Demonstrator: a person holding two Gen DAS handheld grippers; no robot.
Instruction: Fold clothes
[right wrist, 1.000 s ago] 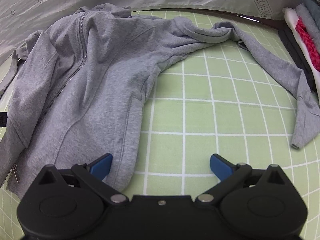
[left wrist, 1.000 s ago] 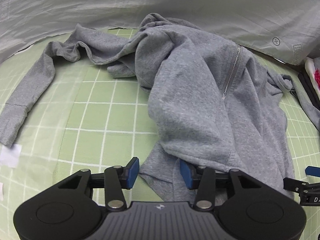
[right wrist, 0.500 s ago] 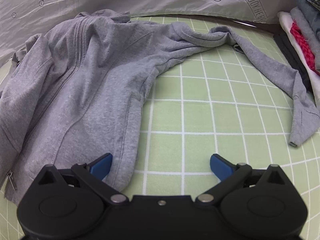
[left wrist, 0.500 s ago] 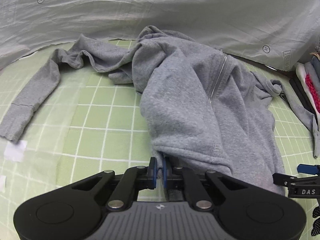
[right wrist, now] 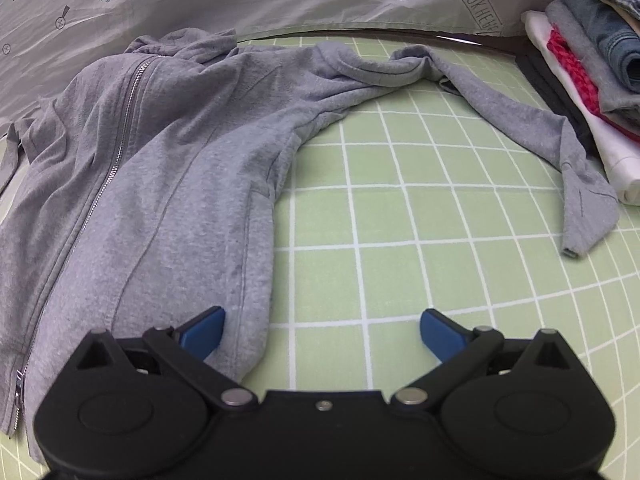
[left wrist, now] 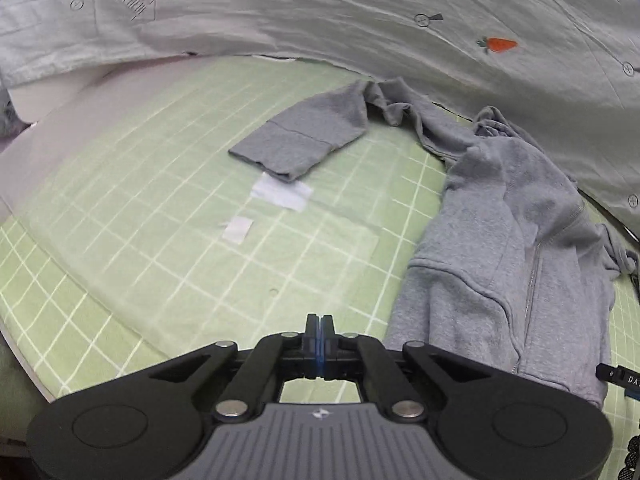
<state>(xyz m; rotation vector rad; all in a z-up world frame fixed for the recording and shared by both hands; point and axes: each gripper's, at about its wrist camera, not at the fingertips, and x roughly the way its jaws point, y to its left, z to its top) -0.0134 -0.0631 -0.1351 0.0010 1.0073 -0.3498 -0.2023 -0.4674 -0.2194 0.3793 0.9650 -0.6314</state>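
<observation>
A grey zip-up hoodie (left wrist: 500, 264) lies front-up and rumpled on the green grid mat (left wrist: 200, 240). One sleeve (left wrist: 304, 136) stretches to the far left. My left gripper (left wrist: 320, 332) is shut just left of the hoodie's bottom hem, and no fabric shows between its pads. In the right wrist view the hoodie (right wrist: 168, 184) fills the left side, its zipper (right wrist: 116, 152) running down it, and the other sleeve (right wrist: 552, 136) trails off to the right. My right gripper (right wrist: 320, 334) is open at the hem's right corner, its left finger (right wrist: 202, 334) over fabric and its right finger (right wrist: 440, 332) over the mat.
A stack of folded clothes (right wrist: 592, 64) stands at the mat's right edge, close to the sleeve cuff. Two white paper scraps (left wrist: 280, 194) lie on the mat near the left cuff. A wrinkled grey printed sheet (left wrist: 360, 12) hangs behind. The mat's left edge (left wrist: 24, 336) drops off.
My left gripper shut on the hoodie's hem half a second ago; it has since swung left, off the hoodie, and stays shut. The right gripper stayed open and barely moved.
</observation>
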